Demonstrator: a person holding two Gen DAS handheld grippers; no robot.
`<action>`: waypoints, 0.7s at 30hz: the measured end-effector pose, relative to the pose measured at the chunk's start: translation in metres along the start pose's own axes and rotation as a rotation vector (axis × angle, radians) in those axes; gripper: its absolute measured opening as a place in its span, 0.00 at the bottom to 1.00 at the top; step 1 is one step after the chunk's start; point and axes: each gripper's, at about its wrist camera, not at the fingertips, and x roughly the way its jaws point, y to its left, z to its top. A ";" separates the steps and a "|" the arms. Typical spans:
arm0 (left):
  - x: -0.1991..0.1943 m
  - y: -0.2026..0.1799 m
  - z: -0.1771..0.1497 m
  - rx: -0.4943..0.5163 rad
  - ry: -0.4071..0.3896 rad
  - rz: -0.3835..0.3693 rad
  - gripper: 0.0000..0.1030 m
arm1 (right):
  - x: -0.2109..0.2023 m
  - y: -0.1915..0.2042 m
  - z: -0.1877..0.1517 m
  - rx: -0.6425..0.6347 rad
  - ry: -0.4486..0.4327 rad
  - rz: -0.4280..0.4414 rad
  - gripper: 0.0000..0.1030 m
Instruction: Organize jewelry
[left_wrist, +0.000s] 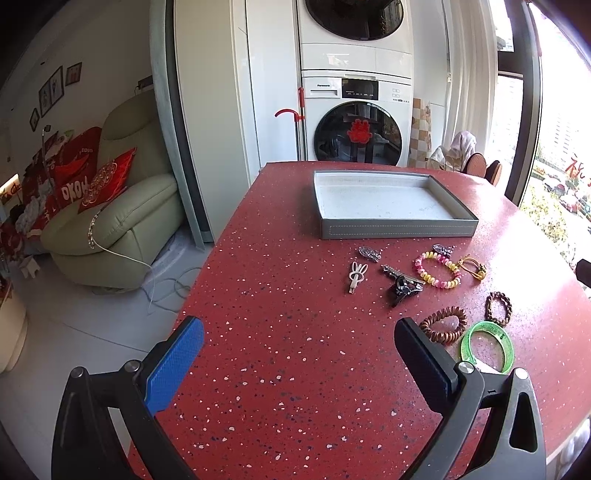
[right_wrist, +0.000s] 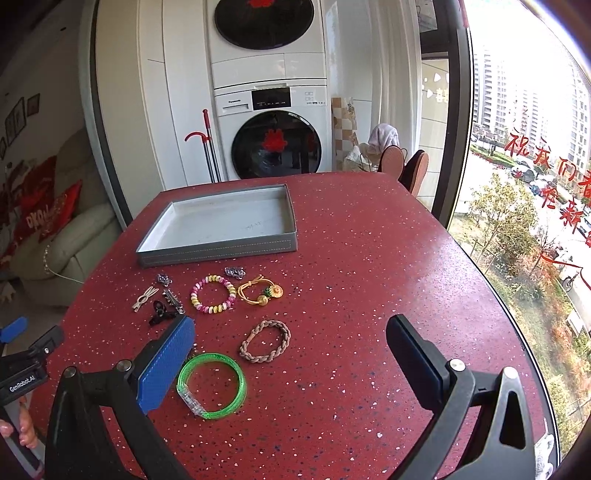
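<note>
A: Where does the jewelry sit?

B: Loose on the red speckled tabletop (right_wrist: 369, 258), in front of the grey tray (right_wrist: 221, 245), which has nothing in it. None of the pieces touches the tray.

A: What pieces do you see?

B: Nearest the tray, a pink and yellow bead bracelet (right_wrist: 213, 293), with a yellow cord bracelet (right_wrist: 260, 291) just beside it. Left of those lie a white rabbit-shaped clip (left_wrist: 356, 275), a black claw clip (left_wrist: 402, 290) and a long silver clip (right_wrist: 173, 295). Two small silver pieces sit close to the tray's front wall (left_wrist: 370, 254) (left_wrist: 443, 249).

A: And closer to the camera?

B: A braided tan bracelet (right_wrist: 265, 341), a green clear bangle (right_wrist: 212, 386) and, in the left view, a brown coiled band (left_wrist: 443, 325).

A: How are the jaws?

B: The left gripper (left_wrist: 299, 354) has its jaws spread wide above bare tabletop, holding nothing. The right gripper (right_wrist: 291, 354) is spread wide too, with the braided bracelet and green bangle lying on the tabletop between its fingers (right_wrist: 166, 365), not gripped.

A: Anything behind the tabletop?

B: A washing machine (right_wrist: 273, 136) and a pale armchair (left_wrist: 122, 221).
</note>
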 end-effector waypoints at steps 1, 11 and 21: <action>0.000 -0.001 0.000 0.000 0.001 0.000 1.00 | 0.000 0.000 0.000 0.000 0.001 0.001 1.00; 0.003 -0.004 0.000 0.006 0.010 0.000 1.00 | 0.001 0.001 -0.002 -0.002 0.003 0.006 1.00; 0.007 -0.006 0.000 0.009 0.018 0.003 1.00 | 0.002 0.004 -0.002 -0.003 0.004 0.007 1.00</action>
